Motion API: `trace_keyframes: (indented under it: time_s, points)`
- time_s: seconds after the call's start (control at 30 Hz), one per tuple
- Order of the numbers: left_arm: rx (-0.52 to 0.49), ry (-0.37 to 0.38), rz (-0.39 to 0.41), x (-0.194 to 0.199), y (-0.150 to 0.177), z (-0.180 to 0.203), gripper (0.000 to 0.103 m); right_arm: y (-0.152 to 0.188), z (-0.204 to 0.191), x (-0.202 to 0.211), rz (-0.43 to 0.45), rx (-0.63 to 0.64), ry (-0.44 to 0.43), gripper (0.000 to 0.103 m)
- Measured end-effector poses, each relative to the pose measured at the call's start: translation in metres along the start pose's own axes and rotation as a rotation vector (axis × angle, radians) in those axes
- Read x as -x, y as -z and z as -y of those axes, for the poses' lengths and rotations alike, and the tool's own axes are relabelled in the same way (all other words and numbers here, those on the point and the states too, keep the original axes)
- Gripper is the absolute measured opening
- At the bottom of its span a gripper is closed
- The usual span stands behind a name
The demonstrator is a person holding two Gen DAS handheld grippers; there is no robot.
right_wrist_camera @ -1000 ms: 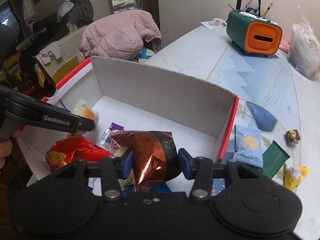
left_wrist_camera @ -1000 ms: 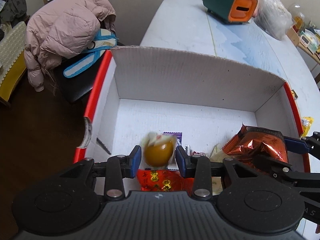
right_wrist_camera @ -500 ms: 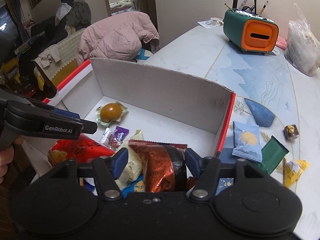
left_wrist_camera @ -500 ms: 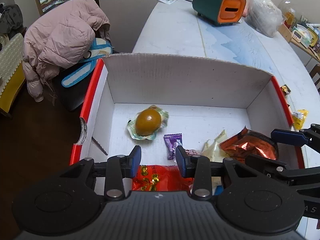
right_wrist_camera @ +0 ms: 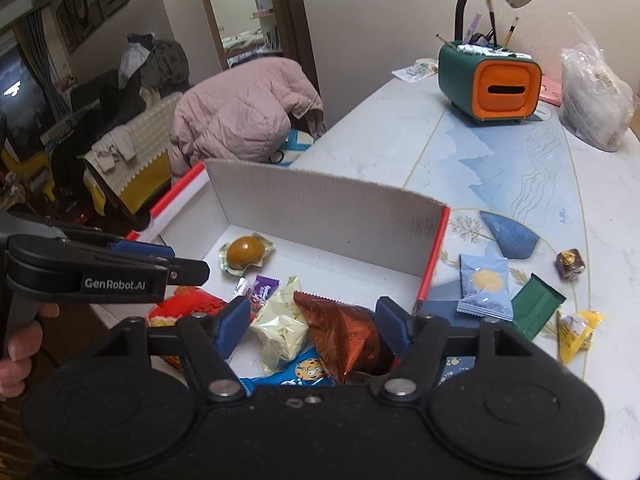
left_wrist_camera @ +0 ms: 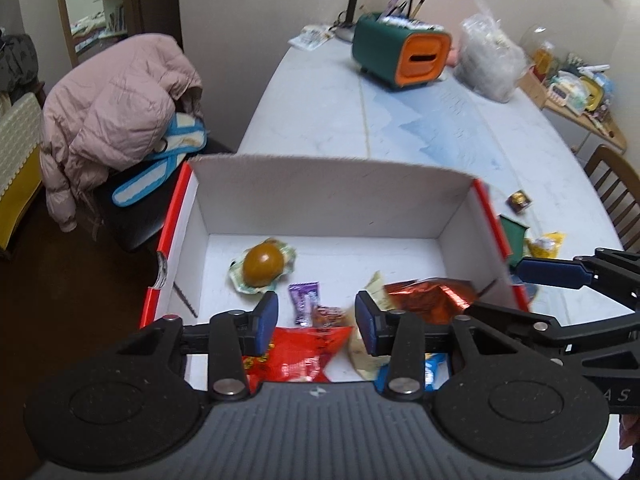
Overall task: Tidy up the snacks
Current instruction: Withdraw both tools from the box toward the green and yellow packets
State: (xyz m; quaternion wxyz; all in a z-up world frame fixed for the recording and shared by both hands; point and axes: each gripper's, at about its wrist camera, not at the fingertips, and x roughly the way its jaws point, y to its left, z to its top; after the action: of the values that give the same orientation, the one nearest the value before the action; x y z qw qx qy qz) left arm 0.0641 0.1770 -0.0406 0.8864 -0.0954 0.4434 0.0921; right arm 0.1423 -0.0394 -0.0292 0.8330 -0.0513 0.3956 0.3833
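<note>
Left wrist view: the egg (left_wrist_camera: 262,266), earlier between the left gripper (left_wrist_camera: 316,316) pads, now lies near the box (left_wrist_camera: 320,184) far-left corner; both grippers, tilted downward, are opening, empty.

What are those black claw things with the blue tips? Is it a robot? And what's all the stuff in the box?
It's not a robot. A person holds two grabbing tools, one per hand, each with its own camera looking along its two blue-tipped fingers. One picture comes from the left gripper, the other from the right gripper. Both grippers are opening right now and hold nothing.

Under them stands a white cardboard box on a table. Inside lie snacks: a brown egg in clear wrap, a shiny copper packet, a red packet and a purple candy. More snacks wait outside the box, such as a light blue packet and a green packet.
</note>
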Motion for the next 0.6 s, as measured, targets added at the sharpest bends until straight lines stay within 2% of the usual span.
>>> trace_keyframes:
  time_s: [0.13,0.27,0.6]
  points:
    - [-0.019,0.027,0.032,0.015,0.000,0.015,0.046,0.000,0.000,0.018,0.035,-0.005,-0.011,0.074]
    - [-0.047,0.053,0.068,0.028,0.002,0.033,0.054,0.002,0.004,0.038,0.073,0.009,-0.013,0.078]
    - [-0.084,0.115,0.097,0.042,0.003,0.077,0.058,0.015,0.033,0.081,0.131,-0.002,0.012,0.085]
